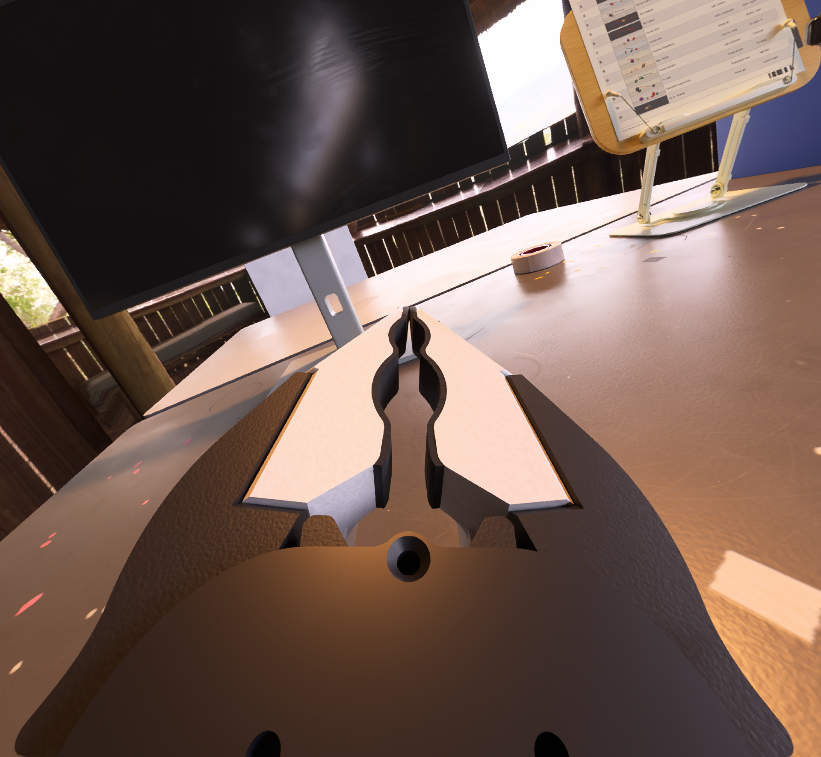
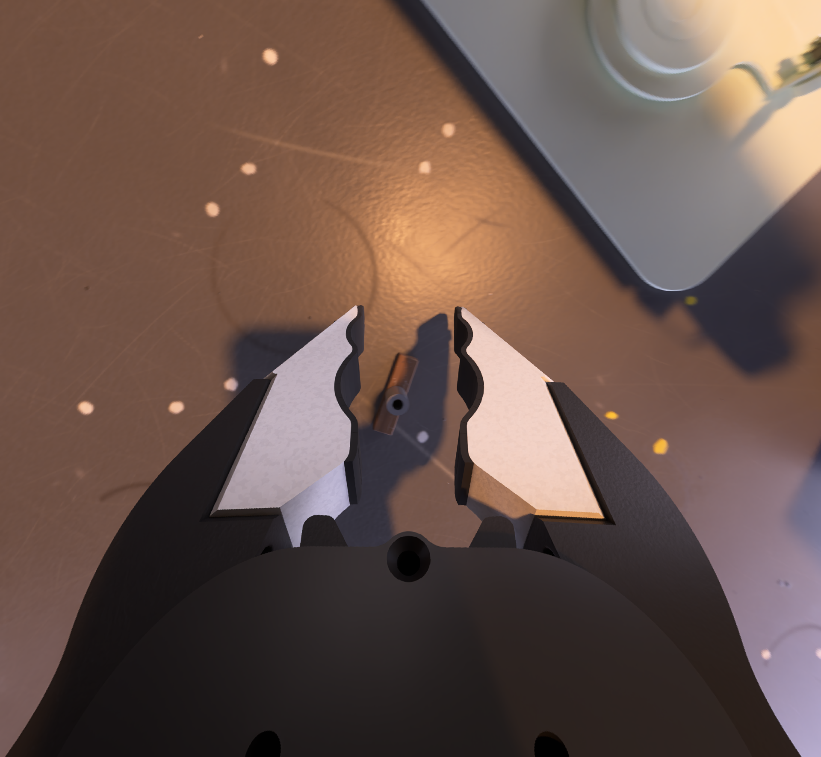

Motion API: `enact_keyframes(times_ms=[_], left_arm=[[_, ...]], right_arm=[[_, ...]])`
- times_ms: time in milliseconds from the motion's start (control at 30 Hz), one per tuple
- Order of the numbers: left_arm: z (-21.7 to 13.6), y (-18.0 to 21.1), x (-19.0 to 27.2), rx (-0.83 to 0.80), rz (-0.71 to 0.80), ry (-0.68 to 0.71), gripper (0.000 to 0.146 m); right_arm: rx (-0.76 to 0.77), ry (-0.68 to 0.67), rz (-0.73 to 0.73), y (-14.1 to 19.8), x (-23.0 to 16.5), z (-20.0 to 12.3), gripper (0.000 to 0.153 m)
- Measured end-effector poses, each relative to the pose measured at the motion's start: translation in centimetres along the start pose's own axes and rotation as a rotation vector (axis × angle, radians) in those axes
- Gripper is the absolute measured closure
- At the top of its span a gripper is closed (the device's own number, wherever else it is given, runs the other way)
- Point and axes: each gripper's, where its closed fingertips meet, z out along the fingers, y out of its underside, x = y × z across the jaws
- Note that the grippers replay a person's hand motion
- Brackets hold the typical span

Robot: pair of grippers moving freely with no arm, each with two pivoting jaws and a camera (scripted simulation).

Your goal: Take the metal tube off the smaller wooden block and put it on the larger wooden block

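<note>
In the right wrist view a small grey metal tube (image 2: 396,405) stands upright, its bore facing the camera, on a narrow little wooden block (image 2: 404,369) that lies on the brown table. My right gripper (image 2: 408,311) is open and looks straight down, well above them. The tube and block show in the gap between the two fingers, touching neither. My left gripper (image 1: 408,311) is shut and empty, with its fingertips together low over the table. No larger wooden block shows clearly in either view.
A dark monitor (image 1: 231,105) on a grey stand, a tape roll (image 1: 537,257) and a wooden document stand (image 1: 679,51) lie ahead of the left gripper. A pale rectangular patch (image 1: 764,602) lies at its right. A grey base plate (image 2: 577,136) fills the upper right below the right gripper.
</note>
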Motion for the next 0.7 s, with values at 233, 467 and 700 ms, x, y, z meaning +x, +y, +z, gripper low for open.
enact_keyframes(times_ms=[233,467,700], left_arm=[[0.0,0.0,0.0,-0.001,0.001,0.0,0.146],[0.0,0.0,0.0,-0.001,0.001,0.001,0.146],[0.0,0.0,0.0,-0.002,0.0,-0.001,0.146]], right_arm=[[0.021,0.171,0.094,-0.6,3.0,-1.4,0.115],[-0.124,0.252,0.002,1.1,3.0,-0.1,0.113],[-0.05,0.143,0.162,1.5,1.3,-3.0,0.103]])
